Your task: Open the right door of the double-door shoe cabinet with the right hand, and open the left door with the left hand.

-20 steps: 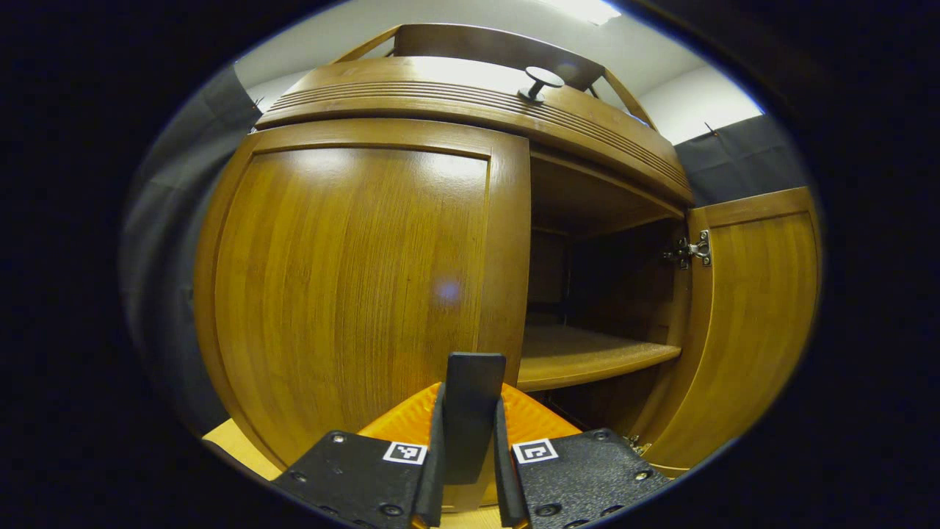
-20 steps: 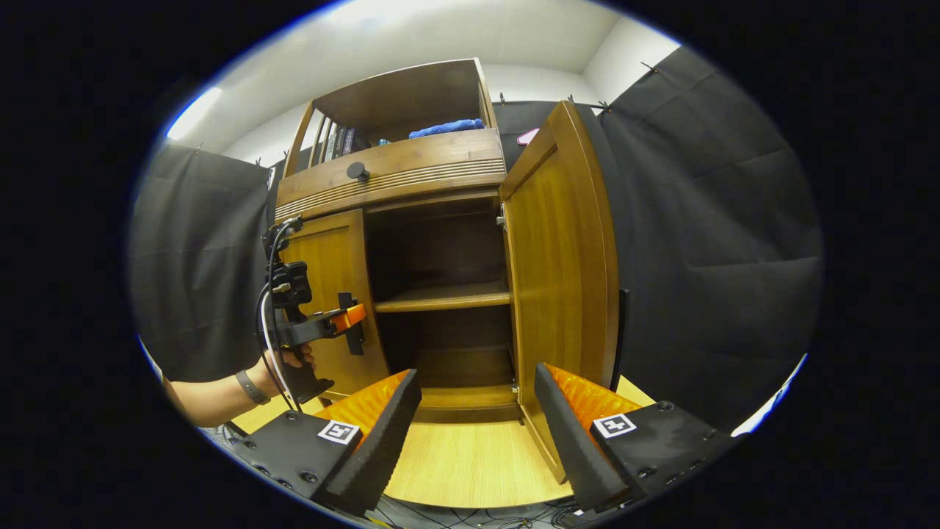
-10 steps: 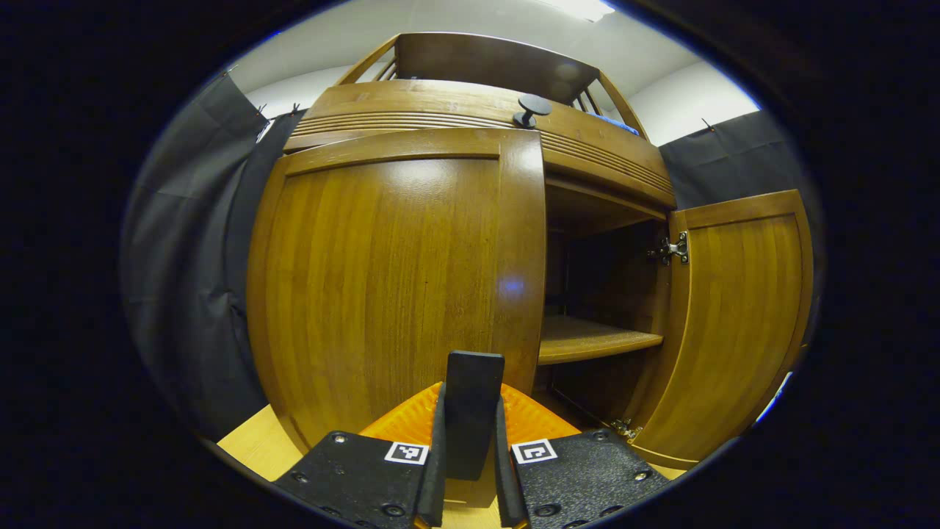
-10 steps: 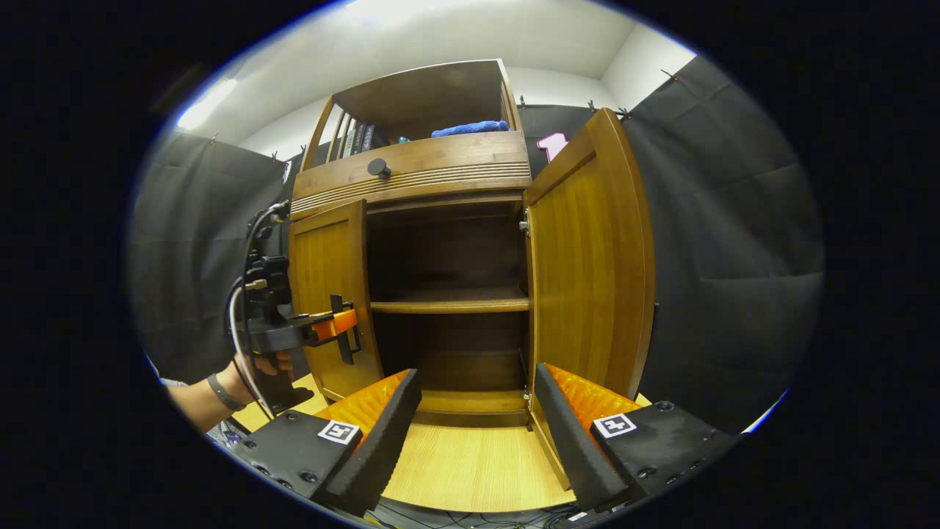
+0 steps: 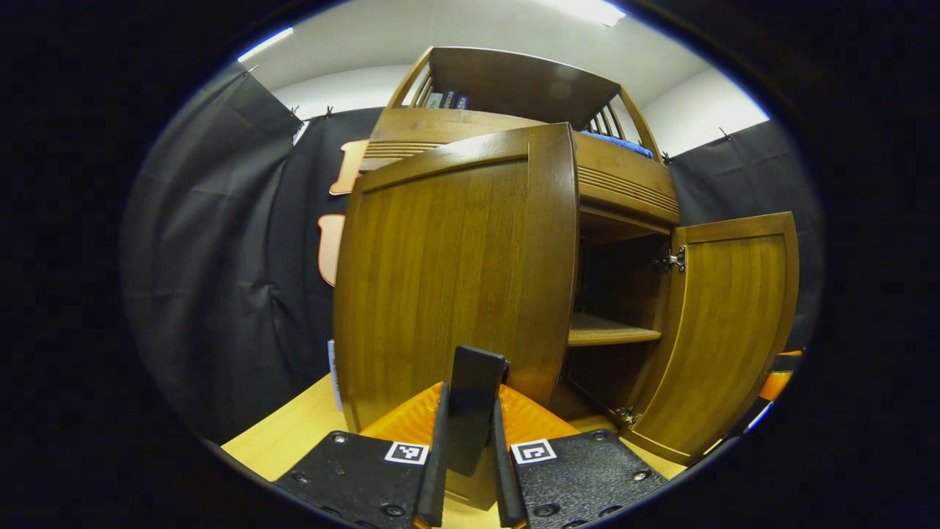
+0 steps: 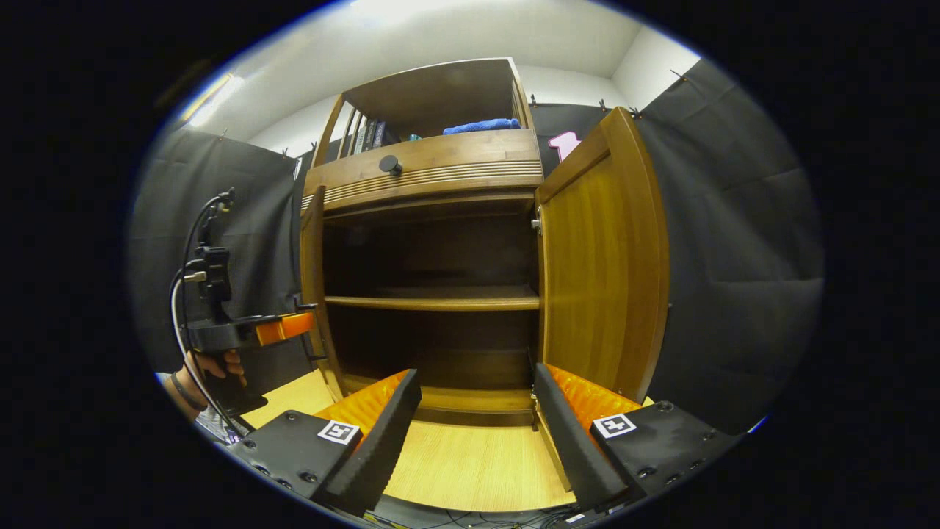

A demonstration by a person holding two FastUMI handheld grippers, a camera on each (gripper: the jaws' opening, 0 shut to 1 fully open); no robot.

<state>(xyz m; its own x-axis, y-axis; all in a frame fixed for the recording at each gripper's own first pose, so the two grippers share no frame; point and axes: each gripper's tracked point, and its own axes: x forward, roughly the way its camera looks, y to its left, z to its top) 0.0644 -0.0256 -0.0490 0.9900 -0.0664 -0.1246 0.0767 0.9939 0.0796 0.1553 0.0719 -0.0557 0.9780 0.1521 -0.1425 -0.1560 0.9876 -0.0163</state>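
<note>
Shoe cabinet (image 6: pixel 433 169) is all warm brown wood with a smooth, semi-gloss varnish; the left door (image 5: pixel 448 272) and right door (image 6: pixel 598 257) catch soft sheen. Hinge (image 5: pixel 672 258) is shiny metal, floor board (image 6: pixel 470 463) is pale matt wood grain, the folded cloth (image 6: pixel 481 126) up top looks soft.

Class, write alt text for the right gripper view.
A wooden shoe cabinet stands with both doors swung open, its shelf bare. The right gripper hangs open in front; the left gripper grips the left door's handle.
</note>
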